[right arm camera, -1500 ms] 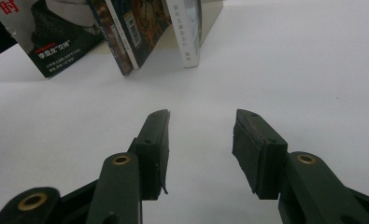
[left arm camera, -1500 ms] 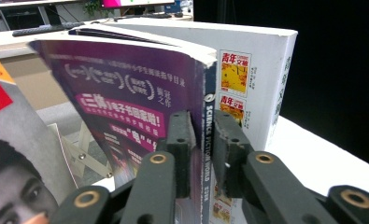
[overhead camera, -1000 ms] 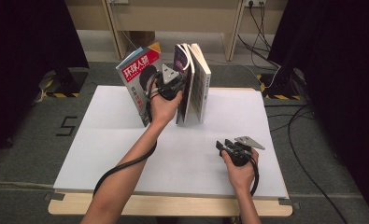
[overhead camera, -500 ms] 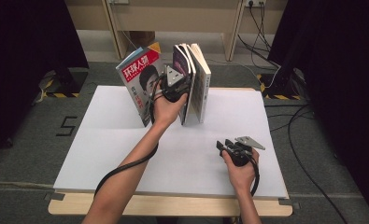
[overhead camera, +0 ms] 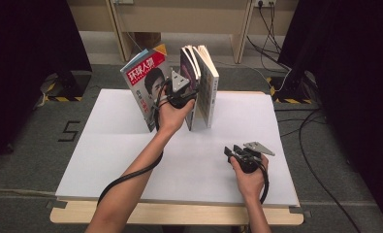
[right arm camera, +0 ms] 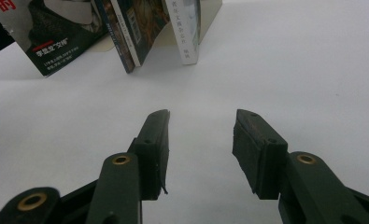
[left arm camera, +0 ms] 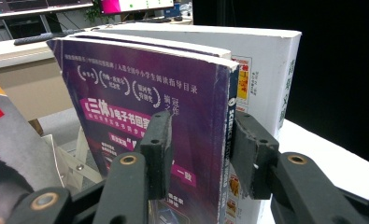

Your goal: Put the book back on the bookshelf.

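Three books stand in a row at the back of the white table [overhead camera: 106, 145]: a red-titled magazine [overhead camera: 145, 82] leaning left, a thin purple paperback [overhead camera: 188, 68] and a thick white book [overhead camera: 207, 87]. My left gripper [overhead camera: 184, 92] is at the purple paperback [left arm camera: 140, 93]. Its jaws have just been opening and now stand apart on either side of the book's spine edge, with the pads not pressing on it. The white book [left arm camera: 261, 65] stands just behind. My right gripper [overhead camera: 233, 151] rests low at the table's front right, open, with nothing between its jaws [right arm camera: 201, 126].
A white metal bookend [left arm camera: 74, 158] sits between the magazine [left arm camera: 4, 140] and the paperback. Bare table top stretches left of the books and between the two hands. Cables and dark curtains lie beyond the table on the floor.
The left gripper's jaws have spread apart from the purple paperback, which stays standing. The left hand has shifted only slightly. The right hand and gripper have not moved.
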The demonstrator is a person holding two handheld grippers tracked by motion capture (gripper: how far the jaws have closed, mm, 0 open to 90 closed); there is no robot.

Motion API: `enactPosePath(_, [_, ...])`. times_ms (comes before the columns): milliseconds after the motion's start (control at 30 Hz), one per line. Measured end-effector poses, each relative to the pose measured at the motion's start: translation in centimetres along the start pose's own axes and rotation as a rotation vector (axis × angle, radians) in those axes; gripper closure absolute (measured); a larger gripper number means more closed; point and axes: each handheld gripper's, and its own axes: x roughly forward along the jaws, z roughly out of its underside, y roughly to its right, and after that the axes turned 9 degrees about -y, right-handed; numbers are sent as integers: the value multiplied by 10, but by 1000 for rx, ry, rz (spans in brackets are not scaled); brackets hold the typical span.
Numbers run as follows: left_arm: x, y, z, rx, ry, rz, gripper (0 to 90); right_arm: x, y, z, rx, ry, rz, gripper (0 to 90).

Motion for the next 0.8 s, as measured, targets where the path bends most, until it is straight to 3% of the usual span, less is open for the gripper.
enactPosePath(800, [-17,0,2,-33,9,13,524,0,-1,0,0,1,2,562])
